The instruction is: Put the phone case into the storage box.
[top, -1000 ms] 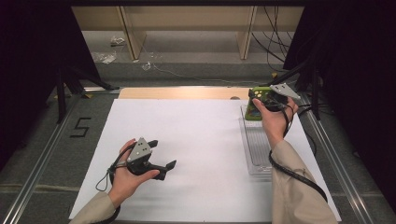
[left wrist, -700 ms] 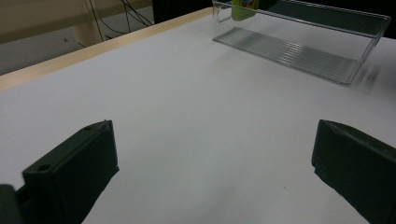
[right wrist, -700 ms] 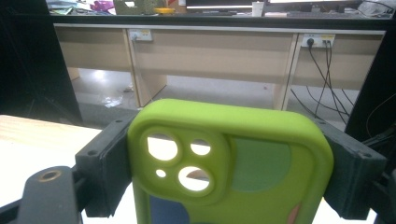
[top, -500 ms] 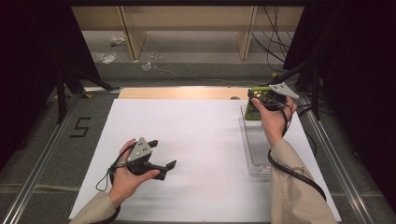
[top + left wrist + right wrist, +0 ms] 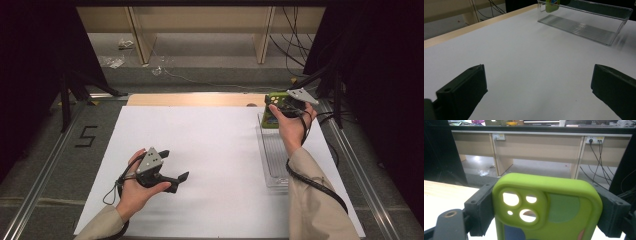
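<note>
A lime-green phone case (image 5: 549, 212) with camera cut-outs stands upright between the jaws of my right gripper (image 5: 546, 195), and both pads press on its sides. In the high view the right gripper (image 5: 281, 103) holds the phone case (image 5: 273, 104) over the far end of a clear plastic tray (image 5: 272, 162) at the table's right. My left gripper (image 5: 175, 165) rests low over the white sheet at the near left, in a hand, with its jaws wide apart. Nothing lies between the left gripper (image 5: 539, 75) jaws; the tray (image 5: 586, 27) and a bit of the green case (image 5: 551, 6) show beyond them.
A white sheet (image 5: 210, 150) covers most of the table, with a wooden strip (image 5: 195, 100) along its far edge. Metal rails run down both sides. Black cables (image 5: 300, 45) hang beyond the far right corner. A "5" (image 5: 86, 136) marks the grey surface at left.
</note>
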